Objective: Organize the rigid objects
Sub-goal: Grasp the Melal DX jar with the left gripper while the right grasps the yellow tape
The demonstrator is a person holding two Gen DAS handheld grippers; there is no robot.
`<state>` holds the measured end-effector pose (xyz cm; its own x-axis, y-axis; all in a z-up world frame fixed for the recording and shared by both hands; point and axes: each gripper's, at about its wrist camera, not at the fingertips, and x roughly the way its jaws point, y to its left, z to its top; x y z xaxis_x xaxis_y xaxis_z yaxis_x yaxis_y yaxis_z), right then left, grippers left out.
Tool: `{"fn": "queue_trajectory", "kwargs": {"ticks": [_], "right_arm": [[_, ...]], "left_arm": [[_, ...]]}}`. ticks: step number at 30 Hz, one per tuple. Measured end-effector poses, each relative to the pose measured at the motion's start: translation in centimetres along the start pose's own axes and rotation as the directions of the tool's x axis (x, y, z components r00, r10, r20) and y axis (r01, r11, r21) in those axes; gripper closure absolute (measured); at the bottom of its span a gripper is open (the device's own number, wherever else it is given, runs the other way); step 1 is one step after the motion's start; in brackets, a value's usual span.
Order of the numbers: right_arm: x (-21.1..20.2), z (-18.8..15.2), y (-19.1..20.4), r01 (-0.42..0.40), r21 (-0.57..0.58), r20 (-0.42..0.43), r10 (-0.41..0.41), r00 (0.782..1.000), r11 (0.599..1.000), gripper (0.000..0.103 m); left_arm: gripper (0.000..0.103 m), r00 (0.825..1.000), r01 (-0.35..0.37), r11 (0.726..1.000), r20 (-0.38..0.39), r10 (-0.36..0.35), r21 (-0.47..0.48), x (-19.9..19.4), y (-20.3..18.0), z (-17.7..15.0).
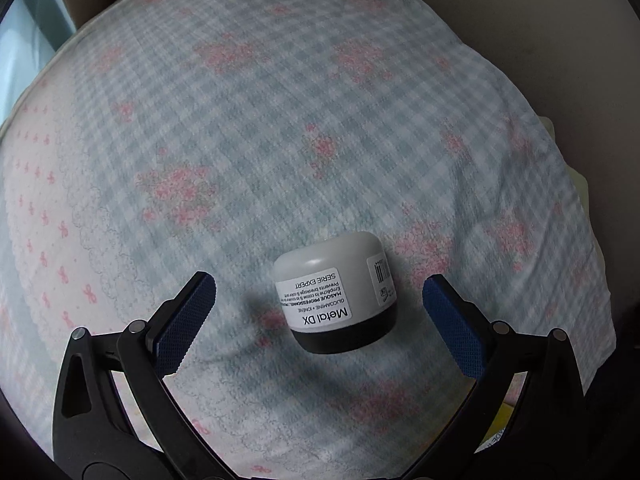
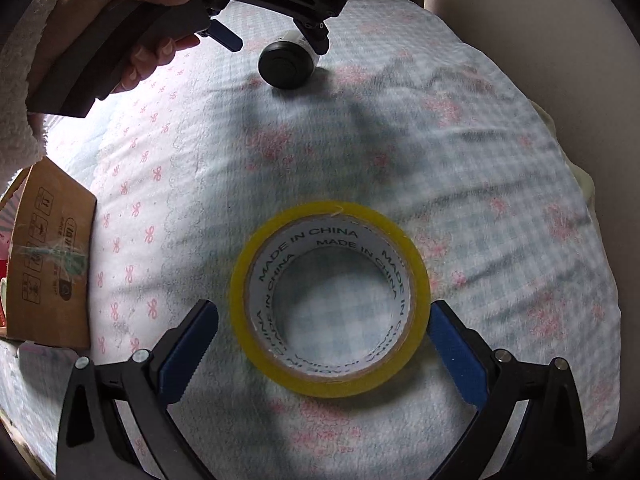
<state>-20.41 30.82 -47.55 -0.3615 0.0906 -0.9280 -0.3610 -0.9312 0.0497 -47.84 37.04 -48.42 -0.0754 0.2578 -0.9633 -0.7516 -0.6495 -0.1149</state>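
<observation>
A grey jar with a black lid and a white "Metal DX" label (image 1: 336, 292) lies on the checked floral bedspread (image 1: 280, 120). My left gripper (image 1: 320, 300) is open, its blue pads on either side of the jar without touching it. The jar also shows in the right wrist view (image 2: 286, 62), with the left gripper (image 2: 276, 40) over it. A roll of yellow tape (image 2: 330, 298) lies flat on the bedspread. My right gripper (image 2: 322, 320) is open around the roll, its right pad close to the roll's edge.
A cardboard box (image 2: 48, 256) stands at the left edge of the bed in the right wrist view. The bedspread's right edge (image 2: 592, 240) drops off toward a beige wall. A hand in a fluffy white sleeve (image 2: 24, 80) holds the left gripper.
</observation>
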Motion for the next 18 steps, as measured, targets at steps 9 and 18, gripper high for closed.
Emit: {"fn": "queue_trajectory", "kwargs": {"ticks": [9, 18], "right_arm": [[1.4, 0.0, -0.1, -0.015, 0.005, -0.004, 0.015, 1.000, 1.000, 0.000], [1.9, 0.2, -0.1, -0.009, -0.005, 0.001, 0.009, 1.000, 1.000, 0.003]], "left_arm": [[0.021, 1.000, 0.024, 1.000, -0.016, -0.024, -0.018, 1.7, -0.3, 0.3], [0.045, 1.000, 0.014, 0.999, -0.005, -0.014, -0.033, 2.0, -0.2, 0.2]]}}
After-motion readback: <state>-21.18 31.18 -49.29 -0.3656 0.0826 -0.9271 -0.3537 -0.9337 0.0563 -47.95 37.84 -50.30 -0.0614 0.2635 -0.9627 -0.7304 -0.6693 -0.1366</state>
